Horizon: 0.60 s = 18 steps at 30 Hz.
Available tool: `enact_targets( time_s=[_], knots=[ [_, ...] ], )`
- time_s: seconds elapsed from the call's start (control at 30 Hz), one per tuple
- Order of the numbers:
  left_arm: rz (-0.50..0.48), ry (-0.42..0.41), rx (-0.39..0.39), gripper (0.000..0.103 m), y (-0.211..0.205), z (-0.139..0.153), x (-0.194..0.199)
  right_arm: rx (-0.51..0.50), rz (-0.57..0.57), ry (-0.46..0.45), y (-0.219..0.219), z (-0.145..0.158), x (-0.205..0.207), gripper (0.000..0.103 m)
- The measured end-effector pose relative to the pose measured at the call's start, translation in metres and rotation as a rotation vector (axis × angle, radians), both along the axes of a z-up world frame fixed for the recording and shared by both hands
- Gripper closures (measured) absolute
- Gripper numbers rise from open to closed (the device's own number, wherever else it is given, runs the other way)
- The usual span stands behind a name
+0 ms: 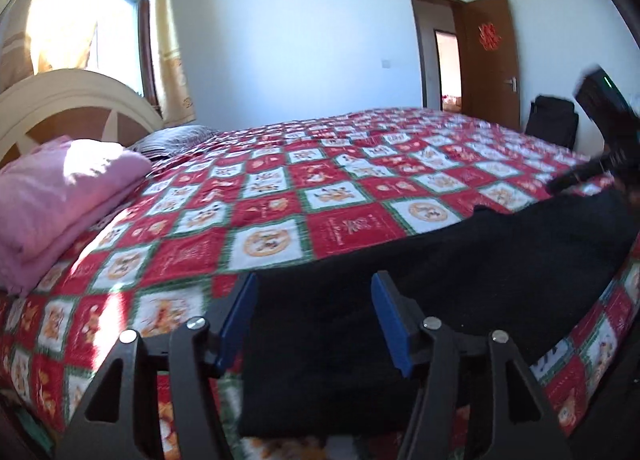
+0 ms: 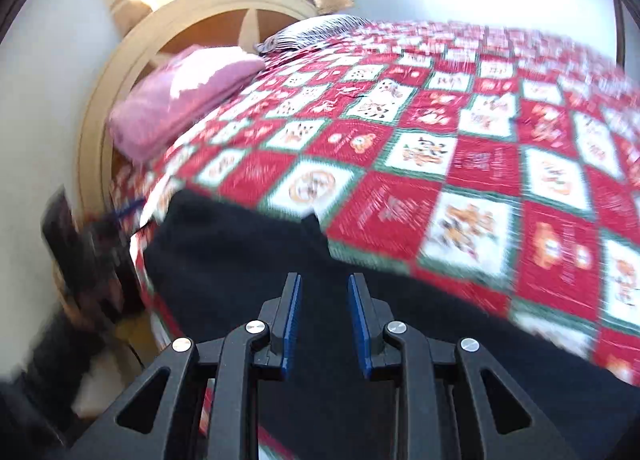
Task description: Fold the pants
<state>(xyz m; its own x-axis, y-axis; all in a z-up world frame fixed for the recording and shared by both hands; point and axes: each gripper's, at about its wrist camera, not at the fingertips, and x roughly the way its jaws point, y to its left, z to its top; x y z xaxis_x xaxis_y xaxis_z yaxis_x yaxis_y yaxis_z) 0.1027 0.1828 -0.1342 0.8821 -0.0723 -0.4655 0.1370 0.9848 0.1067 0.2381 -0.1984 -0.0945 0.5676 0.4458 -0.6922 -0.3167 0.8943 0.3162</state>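
Black pants (image 1: 460,260) lie flat along the near edge of the bed, over the red, white and green checked quilt (image 1: 280,196). My left gripper (image 1: 314,280) is open, its blue pads spread over the left end of the pants, holding nothing. In the right wrist view the pants (image 2: 248,244) lie below my right gripper (image 2: 324,280), which is open with a narrower gap and holds nothing. The right gripper also shows blurred at the far right of the left wrist view (image 1: 580,174). The left gripper shows blurred at the left of the right wrist view (image 2: 96,232).
A folded pink blanket (image 1: 60,196) and a striped pillow (image 1: 176,140) lie by the cream headboard (image 1: 80,96). A window with yellow curtains (image 1: 168,40) is behind. An open brown door (image 1: 492,56) and a black bag (image 1: 554,120) stand past the bed.
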Motion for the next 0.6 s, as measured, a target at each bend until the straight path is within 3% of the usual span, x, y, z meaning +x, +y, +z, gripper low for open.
enact_targets(
  time_s=[0.1, 0.17, 0.33, 0.37, 0.4, 0.57, 0.6],
  knots=[
    [0.020, 0.058, 0.039, 0.040, -0.010, -0.021, 0.011, 0.098, -0.030, 0.089, -0.002, -0.016, 0.043, 0.077],
    [0.030, 0.084, 0.025, 0.039, -0.006, -0.036, 0.012, 0.140, -0.052, 0.140, 0.003, -0.026, 0.063, 0.077],
    [0.029, 0.034, -0.025, 0.035, 0.002, -0.042, 0.000, 0.322, -0.047, 0.296, 0.011, -0.056, 0.090, 0.077],
    [0.030, 0.032, -0.019, 0.034, 0.001, -0.042, 0.000, 0.313, -0.045, 0.298, 0.016, -0.058, 0.089, 0.079],
    [0.035, 0.029, -0.015, 0.033, 0.001, -0.042, 0.000, 0.297, -0.049, 0.291, 0.019, -0.057, 0.088, 0.095],
    [0.049, 0.012, -0.032, 0.030, 0.002, -0.044, 0.002, 0.245, -0.088, 0.181, 0.019, -0.033, 0.081, 0.098],
    [0.053, 0.009, -0.033, 0.030, 0.001, -0.044, 0.003, 0.233, -0.111, 0.201, 0.017, -0.037, 0.086, 0.098]
  ],
)
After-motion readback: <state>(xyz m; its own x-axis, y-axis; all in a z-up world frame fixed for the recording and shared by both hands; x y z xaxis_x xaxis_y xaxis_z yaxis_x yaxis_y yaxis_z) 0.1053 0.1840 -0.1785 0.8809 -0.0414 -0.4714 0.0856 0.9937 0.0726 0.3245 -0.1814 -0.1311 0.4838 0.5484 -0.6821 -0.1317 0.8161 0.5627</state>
